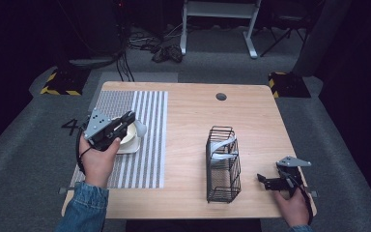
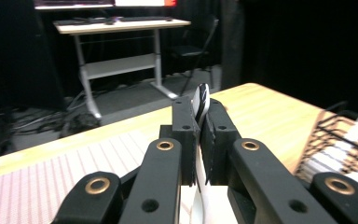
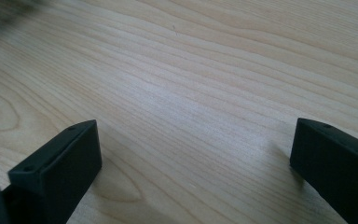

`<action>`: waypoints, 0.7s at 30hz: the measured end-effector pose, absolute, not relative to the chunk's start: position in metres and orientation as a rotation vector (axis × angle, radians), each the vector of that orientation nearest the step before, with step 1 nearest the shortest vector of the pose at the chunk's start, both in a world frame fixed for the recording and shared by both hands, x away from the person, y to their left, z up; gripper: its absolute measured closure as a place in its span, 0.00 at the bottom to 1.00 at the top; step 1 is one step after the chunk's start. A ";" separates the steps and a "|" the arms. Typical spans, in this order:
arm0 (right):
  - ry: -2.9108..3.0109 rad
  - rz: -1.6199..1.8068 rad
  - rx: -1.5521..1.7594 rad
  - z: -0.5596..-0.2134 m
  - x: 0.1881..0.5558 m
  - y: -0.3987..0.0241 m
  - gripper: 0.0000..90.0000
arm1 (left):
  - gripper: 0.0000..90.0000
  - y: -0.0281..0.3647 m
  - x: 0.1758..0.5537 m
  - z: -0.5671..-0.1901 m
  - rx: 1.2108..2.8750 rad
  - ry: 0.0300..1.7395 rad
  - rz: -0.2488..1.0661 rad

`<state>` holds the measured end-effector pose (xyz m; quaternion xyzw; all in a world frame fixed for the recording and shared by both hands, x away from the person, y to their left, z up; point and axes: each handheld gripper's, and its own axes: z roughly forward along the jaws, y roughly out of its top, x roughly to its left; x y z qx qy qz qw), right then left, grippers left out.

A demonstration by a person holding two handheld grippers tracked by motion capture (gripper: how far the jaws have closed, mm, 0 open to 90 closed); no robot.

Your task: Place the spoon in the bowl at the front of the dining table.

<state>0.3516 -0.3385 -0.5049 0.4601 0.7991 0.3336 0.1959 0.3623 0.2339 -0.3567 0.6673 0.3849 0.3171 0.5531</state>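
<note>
The wooden table [image 1: 188, 111] carries a striped mat [image 1: 145, 145] and a black wire rack [image 1: 223, 164]. Above the mat, the left gripper [image 1: 128, 117] is clamped on the rim of a white plate [image 2: 200, 100]. The right gripper [image 1: 263, 180] rests wide apart, holding nothing, near the rack.

Right gripper [image 3: 193, 163] fingers [image 3: 58, 172] spread wide, bare wooden table [image 3: 191, 70] beneath
</note>
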 end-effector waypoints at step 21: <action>2.239 0.935 1.289 -0.505 0.352 -0.338 0.02 | 0.94 0.282 0.388 -0.375 1.522 1.111 0.904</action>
